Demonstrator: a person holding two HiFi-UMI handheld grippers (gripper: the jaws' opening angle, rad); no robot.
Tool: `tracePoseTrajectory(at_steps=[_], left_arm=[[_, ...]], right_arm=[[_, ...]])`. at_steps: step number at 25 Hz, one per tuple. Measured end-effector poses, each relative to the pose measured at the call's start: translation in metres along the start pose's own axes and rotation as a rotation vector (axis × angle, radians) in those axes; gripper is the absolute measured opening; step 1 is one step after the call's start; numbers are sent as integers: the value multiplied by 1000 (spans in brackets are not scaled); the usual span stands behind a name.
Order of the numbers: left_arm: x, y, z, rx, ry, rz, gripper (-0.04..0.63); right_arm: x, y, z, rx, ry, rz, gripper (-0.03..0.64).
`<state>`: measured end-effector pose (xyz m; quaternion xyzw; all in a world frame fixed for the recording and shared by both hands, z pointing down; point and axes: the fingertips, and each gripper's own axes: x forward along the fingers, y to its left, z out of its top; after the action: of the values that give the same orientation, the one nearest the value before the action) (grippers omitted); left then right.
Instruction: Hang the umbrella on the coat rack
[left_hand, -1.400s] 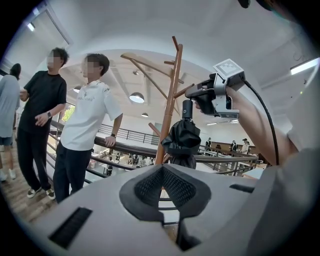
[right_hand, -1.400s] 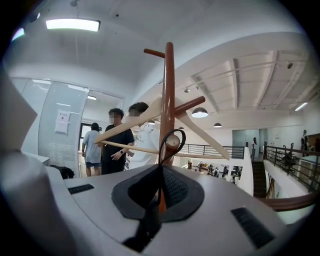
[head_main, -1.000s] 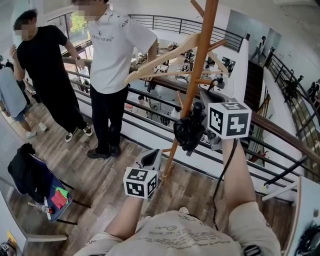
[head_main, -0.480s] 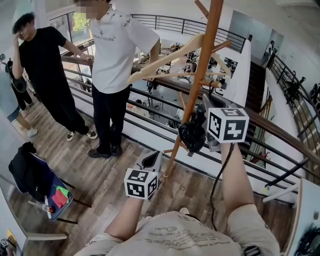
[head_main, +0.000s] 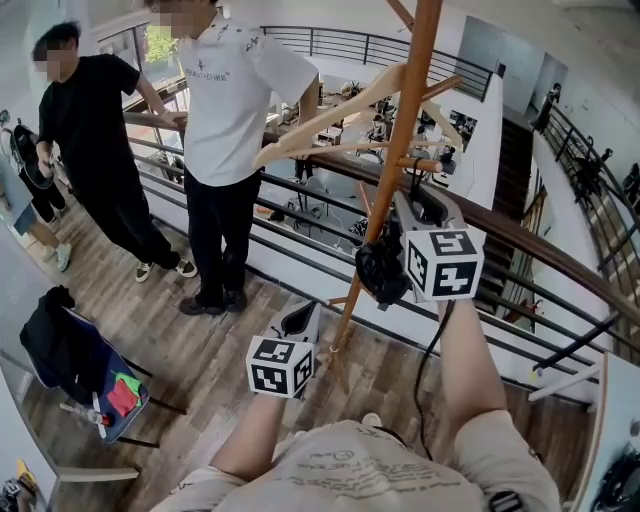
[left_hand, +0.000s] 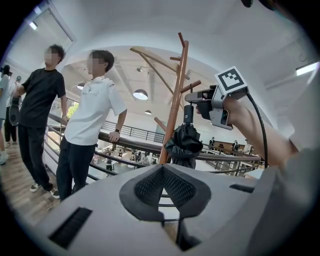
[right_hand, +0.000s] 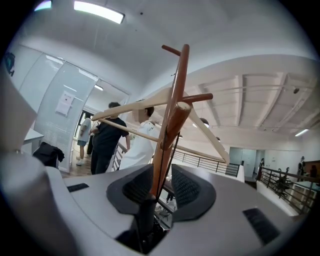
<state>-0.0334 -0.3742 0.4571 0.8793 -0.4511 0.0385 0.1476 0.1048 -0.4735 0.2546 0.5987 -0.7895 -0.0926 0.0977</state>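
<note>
In the head view, the coat rack (head_main: 403, 150) stands in front of me by the railing (head_main: 300, 250), with a wooden hanger (head_main: 330, 112) on its upper pegs. The folded black umbrella (head_main: 381, 272) hangs clear of the floor, right against the pole. My right gripper (head_main: 412, 205) is just above it and close to the pole. My left gripper (head_main: 300, 320) is lower down, near the foot of the rack and well away from the umbrella. A person in a white shirt (head_main: 228, 100) leans on the railing, and a person in a black shirt (head_main: 95, 115) stands beside them.

In the left gripper view, my left gripper (left_hand: 162, 170) has its pads closed tip to tip, with nothing between them. Beyond it, the umbrella (left_hand: 185, 145) hangs handle up beside the pole (left_hand: 173, 115). My right gripper (left_hand: 196, 96) is at the top of the handle.

In the right gripper view, my right gripper (right_hand: 162, 182) has just been opening. Its pads (right_hand: 186, 187) now stand apart with a clear gap. The dark umbrella handle (right_hand: 146, 220) sits low in that gap, and neither pad presses on it. A thin cord (right_hand: 169, 147) runs from the handle up to a wooden peg (right_hand: 176, 121) on the rack, where it appears to be looped. The hanger (right_hand: 150, 101) crosses behind the peg.
</note>
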Motion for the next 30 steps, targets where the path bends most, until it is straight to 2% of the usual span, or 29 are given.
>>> tracePoseTrajectory(at_steps=[2, 8, 10, 12, 14, 18, 23, 30], left_arm=[[2, -1, -1, 3, 1, -3, 5], [8, 0, 6, 7, -5, -6, 5], [9, 3, 12, 15, -13, -2, 5], [10, 4, 18, 27, -23, 0, 5], [12, 2, 23, 39, -32, -5, 5], [20, -9, 33, 65, -44, -31, 5], [29, -25, 37, 90, -41, -65, 5], [36, -34, 39, 107, -34, -80, 5]], right_arm=[[-3, 2, -3, 18, -17, 17, 121], [-33, -1, -5, 100, -164, 8, 127], [-46, -4, -14, 132, -183, -9, 67], [-55, -5, -28, 164, -172, -22, 25], [-60, -4, -46, 187, -150, -23, 11], [-66, 1, -77, 196, -104, -33, 5], [-82, 1, -101, 214, -95, -61, 3], [-95, 5, -138, 259, -43, -45, 2]])
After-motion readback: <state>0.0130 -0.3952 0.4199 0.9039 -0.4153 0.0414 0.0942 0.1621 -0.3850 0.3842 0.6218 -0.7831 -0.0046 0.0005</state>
